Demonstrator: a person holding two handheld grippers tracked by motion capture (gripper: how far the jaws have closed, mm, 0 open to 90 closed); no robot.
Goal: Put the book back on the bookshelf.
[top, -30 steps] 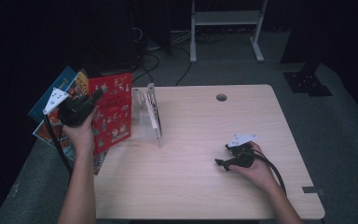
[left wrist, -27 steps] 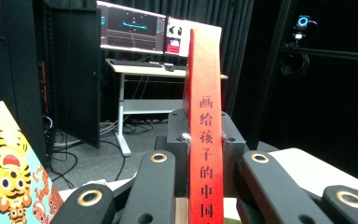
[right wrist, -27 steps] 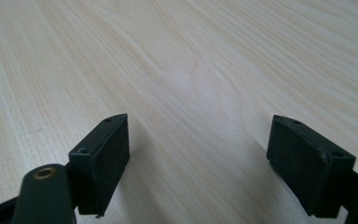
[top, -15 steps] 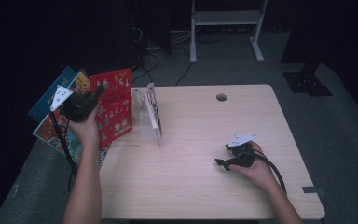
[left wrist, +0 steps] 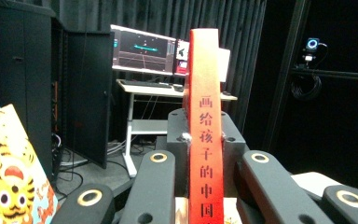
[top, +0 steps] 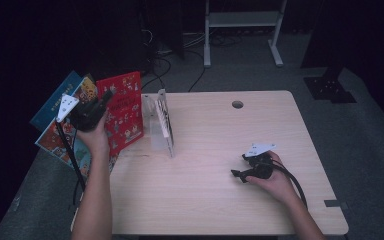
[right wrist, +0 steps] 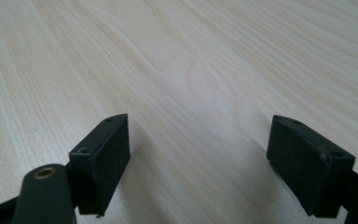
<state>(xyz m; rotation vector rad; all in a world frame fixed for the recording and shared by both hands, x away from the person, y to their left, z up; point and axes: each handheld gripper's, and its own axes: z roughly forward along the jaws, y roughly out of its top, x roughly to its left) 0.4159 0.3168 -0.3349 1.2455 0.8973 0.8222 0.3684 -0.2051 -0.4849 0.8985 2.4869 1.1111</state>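
At the frame's left, the left gripper [top: 101, 102] clamps the red book [top: 125, 112] by its spine beside the clear rack [top: 163, 127]. Keep it upright, aim for a slot. The right gripper [top: 240, 175] rests open-jawed on the table [top: 205, 195], lower right.

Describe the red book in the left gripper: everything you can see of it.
The red book is a thin picture book with a red cover crowded with small cartoon figures and a red spine printed with dark Chinese characters. It stands upright at the table's left edge, beside a clear stand. The left gripper is shut on its spine edge, which rises between the jaws in the left gripper view. Other picture books lie behind it.
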